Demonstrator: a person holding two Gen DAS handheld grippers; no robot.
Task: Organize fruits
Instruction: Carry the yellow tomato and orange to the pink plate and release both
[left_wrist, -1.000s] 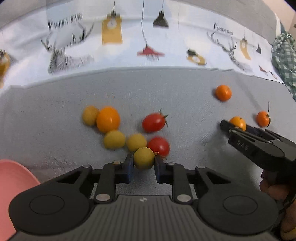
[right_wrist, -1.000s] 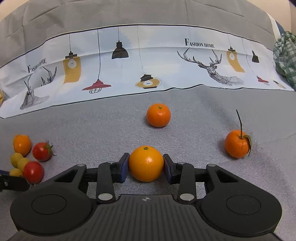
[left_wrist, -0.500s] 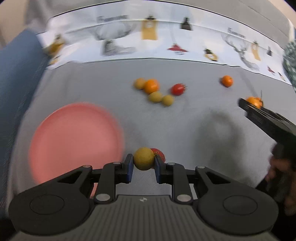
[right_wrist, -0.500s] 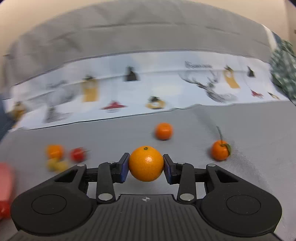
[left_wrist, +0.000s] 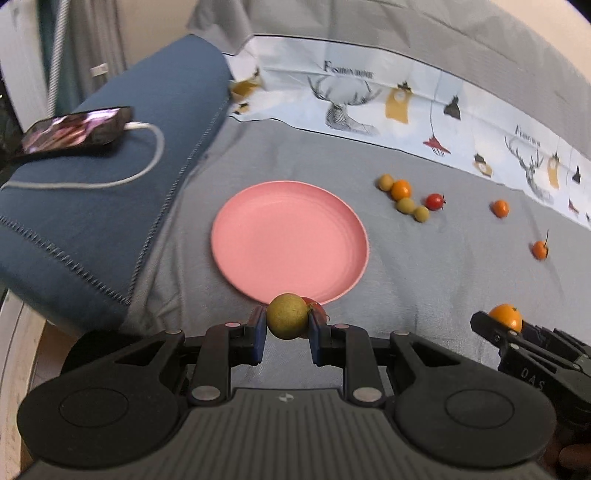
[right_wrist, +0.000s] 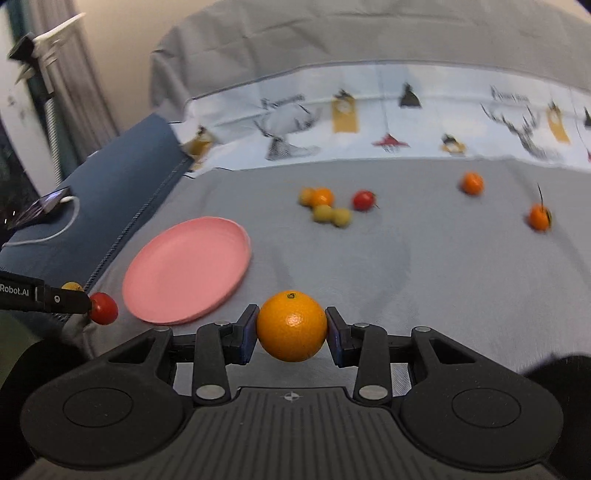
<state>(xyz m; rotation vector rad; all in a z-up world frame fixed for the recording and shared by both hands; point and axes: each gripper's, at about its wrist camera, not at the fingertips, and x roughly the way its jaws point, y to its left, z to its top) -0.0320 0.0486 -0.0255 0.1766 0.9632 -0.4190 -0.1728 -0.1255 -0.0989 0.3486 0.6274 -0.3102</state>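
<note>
Two grippers, both loaded, both near the pink plate (left_wrist: 290, 240). The left gripper (left_wrist: 286, 323) is clamped on a yellow-green tomato (left_wrist: 287, 315), and there's a red tomato (left_wrist: 317, 312) tucked right behind it at the fingertips; whether the pads pinch that one too is hard to tell, though the right wrist view shows it sitting at the very tip. This load hangs at the plate's near rim. The right gripper (right_wrist: 291, 328) squeezes an orange (right_wrist: 291, 325) between its blue pads (right_wrist: 249, 332), to the right of the plate and nearer the camera than it.

The plate lies bare on the grey cloth (left_wrist: 424, 280). Beyond it and to its right sits a small cluster of tomatoes (left_wrist: 406, 197): yellow-green ones, an orange one, a red one just beside them. Further right of the plate, well apart, a small orange (left_wrist: 500, 208) and a stemmed orange (left_wrist: 540, 249). Left of the plate, a phone (left_wrist: 77, 129) with a white cable rests on the blue cushion (left_wrist: 96, 221).
</note>
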